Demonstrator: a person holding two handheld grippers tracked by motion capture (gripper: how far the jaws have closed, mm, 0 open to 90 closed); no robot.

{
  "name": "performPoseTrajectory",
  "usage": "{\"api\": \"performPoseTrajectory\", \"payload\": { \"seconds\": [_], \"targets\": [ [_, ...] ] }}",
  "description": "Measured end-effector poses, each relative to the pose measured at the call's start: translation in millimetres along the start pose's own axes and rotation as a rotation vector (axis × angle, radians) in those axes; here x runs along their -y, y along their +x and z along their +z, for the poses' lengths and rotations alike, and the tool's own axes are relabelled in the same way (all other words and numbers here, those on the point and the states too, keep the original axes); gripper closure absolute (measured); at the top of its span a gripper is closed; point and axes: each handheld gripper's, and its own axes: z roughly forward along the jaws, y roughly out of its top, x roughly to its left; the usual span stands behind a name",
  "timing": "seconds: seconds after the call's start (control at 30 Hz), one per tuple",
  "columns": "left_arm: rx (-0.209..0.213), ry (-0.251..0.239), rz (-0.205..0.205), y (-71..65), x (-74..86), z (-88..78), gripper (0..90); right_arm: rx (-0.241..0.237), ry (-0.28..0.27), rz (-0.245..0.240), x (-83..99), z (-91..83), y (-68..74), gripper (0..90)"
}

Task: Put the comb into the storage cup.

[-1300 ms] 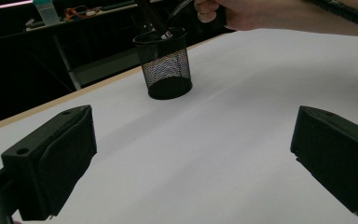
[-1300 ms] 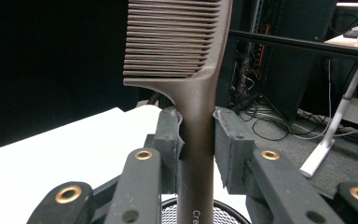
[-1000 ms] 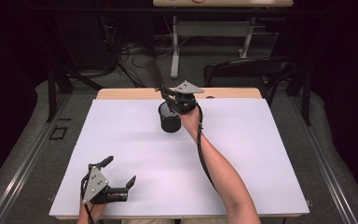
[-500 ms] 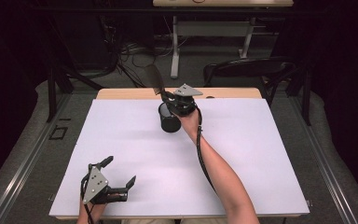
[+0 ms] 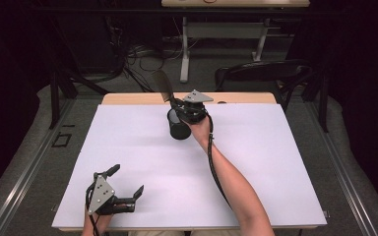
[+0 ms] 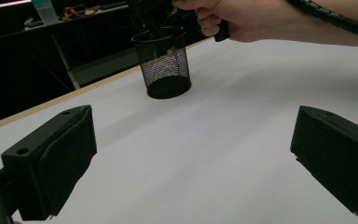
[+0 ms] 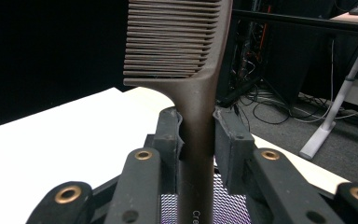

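Note:
A dark brown comb (image 7: pixel 177 42) stands upright with its teeth up, and my right gripper (image 7: pixel 197 135) is shut on its handle. From above, the comb (image 5: pixel 162 84) sticks up over a black mesh cup (image 5: pixel 178 125) at the far middle of the white table, with the right gripper (image 5: pixel 184 109) just above the cup's rim. The handle's lower end dips into the cup (image 6: pixel 164 63); mesh shows below the jaws (image 7: pixel 228 205). My left gripper (image 5: pixel 126 180) rests at the near left, open with nothing between its jaws (image 6: pixel 193 154).
The white table top (image 5: pixel 275 162) ends in a wooden far edge (image 5: pixel 246 97). Beyond it are a dark chair (image 5: pixel 261 73), cables on the floor and a white desk frame (image 5: pixel 226 32). The person's right forearm (image 5: pixel 231 182) crosses the table's middle.

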Motion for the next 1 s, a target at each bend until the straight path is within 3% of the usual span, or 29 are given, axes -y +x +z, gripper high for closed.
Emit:
{"api": "performPoseTrajectory", "payload": {
  "seconds": [0.23, 0.47, 0.73, 1.0],
  "targets": [
    [0.001, 0.002, 0.000, -0.2, 0.2, 0.3, 0.1, -0.002, 0.011, -0.011, -1.0, -1.1, 1.9, 72.7],
    [0.001, 0.003, 0.016, -1.9, -0.3, 0.6, 0.1, -0.006, 0.059, -0.023, -1.2, -1.5, 3.4, 72.0],
    [-0.001, 0.002, 0.016, -1.3, -0.2, 0.5, 0.1, -0.004, 0.130, -0.011, -10.8, -14.1, 4.1, 41.2],
    [-0.002, 0.004, 0.015, -1.6, -0.2, 1.1, 0.1, -0.096, 0.224, 0.008, -17.9, -32.3, 2.1, 20.5]
  ]
}}
